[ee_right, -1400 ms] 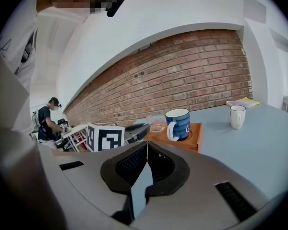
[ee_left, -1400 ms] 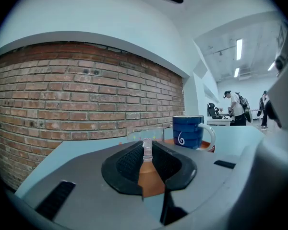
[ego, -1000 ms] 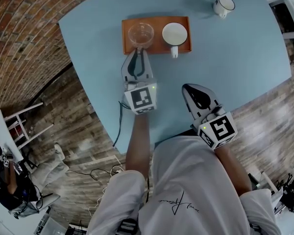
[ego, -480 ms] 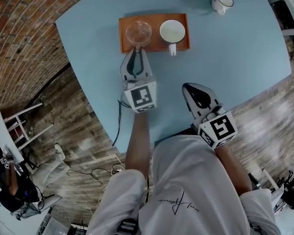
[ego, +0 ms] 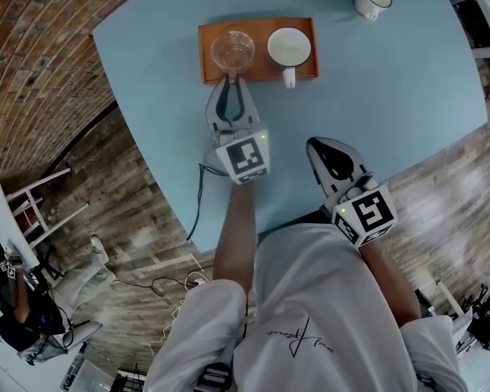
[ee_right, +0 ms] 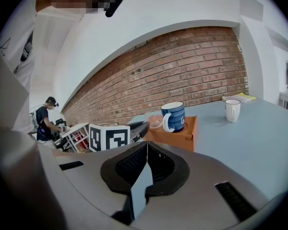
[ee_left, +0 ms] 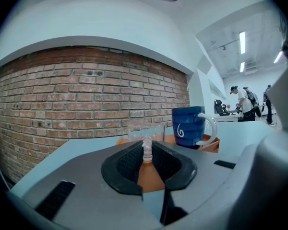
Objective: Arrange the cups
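A clear glass cup [ego: 233,49] and a blue mug [ego: 289,47] with a white inside stand side by side on an orange tray [ego: 261,73]. My left gripper [ego: 230,77] reaches over the tray's near edge. In the left gripper view its jaws [ee_left: 147,150] pinch the glass cup's handle, with the cup [ee_left: 145,131] just beyond and the blue mug [ee_left: 189,127] to its right. My right gripper [ego: 317,145] hovers shut and empty over the table's near side, right of the left one. A white enamel mug [ego: 372,0] stands alone at the far right.
The light blue table [ego: 392,96] has a rounded left edge, with wood floor and a brick wall beyond it. The right gripper view shows the tray [ee_right: 175,135], the blue mug [ee_right: 174,116] and the white mug [ee_right: 233,110] ahead. A cable hangs off the near edge.
Nothing has visibly changed apart from a slight shift of the head view. The left gripper stays at the glass cup's handle and the right gripper stays put.
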Tool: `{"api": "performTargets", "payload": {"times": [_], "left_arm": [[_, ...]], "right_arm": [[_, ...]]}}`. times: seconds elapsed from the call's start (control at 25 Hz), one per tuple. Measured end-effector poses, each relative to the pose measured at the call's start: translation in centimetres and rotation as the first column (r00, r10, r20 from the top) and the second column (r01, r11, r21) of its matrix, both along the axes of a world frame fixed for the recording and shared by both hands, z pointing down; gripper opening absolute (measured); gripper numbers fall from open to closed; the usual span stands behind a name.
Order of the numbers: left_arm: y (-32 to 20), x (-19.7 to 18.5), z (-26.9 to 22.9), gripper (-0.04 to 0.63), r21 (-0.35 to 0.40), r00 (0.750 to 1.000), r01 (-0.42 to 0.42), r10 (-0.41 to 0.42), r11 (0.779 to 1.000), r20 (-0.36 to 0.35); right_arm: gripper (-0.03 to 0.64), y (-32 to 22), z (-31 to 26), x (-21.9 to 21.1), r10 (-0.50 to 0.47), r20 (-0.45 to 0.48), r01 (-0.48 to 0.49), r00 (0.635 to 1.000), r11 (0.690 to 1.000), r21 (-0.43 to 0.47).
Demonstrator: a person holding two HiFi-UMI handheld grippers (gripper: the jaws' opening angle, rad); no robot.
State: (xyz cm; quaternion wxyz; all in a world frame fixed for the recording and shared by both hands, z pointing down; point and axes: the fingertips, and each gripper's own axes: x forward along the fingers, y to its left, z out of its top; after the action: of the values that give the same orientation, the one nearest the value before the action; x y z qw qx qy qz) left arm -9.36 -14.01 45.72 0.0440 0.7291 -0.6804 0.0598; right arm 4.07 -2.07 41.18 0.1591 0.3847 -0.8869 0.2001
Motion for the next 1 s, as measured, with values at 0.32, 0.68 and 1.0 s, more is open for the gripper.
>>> {"api": "performTargets", "payload": {"times": [0.32,0.68,1.0], "left_arm": [[0.2,0.2,0.2,0.054,0.012,0.997,0.079,-0.079,0.997,0.015],[0.3,0.0,0.3,0.054,-0.006,0.984,0.177,-0.177,0.984,-0.003],[0.4,0.1,0.3,0.054,0.011,0.993,0.115,-0.116,0.993,0.020]], "right_arm": [[0.023,0.2,0.1,0.2,0.000,-0.002,0.000,1.000,1.000,-0.002],[0.023,0.3,0.5,1.0,0.004,-0.004,-0.004,1.000,1.000,-0.011],[0.023,0.3,0.7,1.1,-0.001,-0.001,0.001,1.000,1.000,-0.019]]}}
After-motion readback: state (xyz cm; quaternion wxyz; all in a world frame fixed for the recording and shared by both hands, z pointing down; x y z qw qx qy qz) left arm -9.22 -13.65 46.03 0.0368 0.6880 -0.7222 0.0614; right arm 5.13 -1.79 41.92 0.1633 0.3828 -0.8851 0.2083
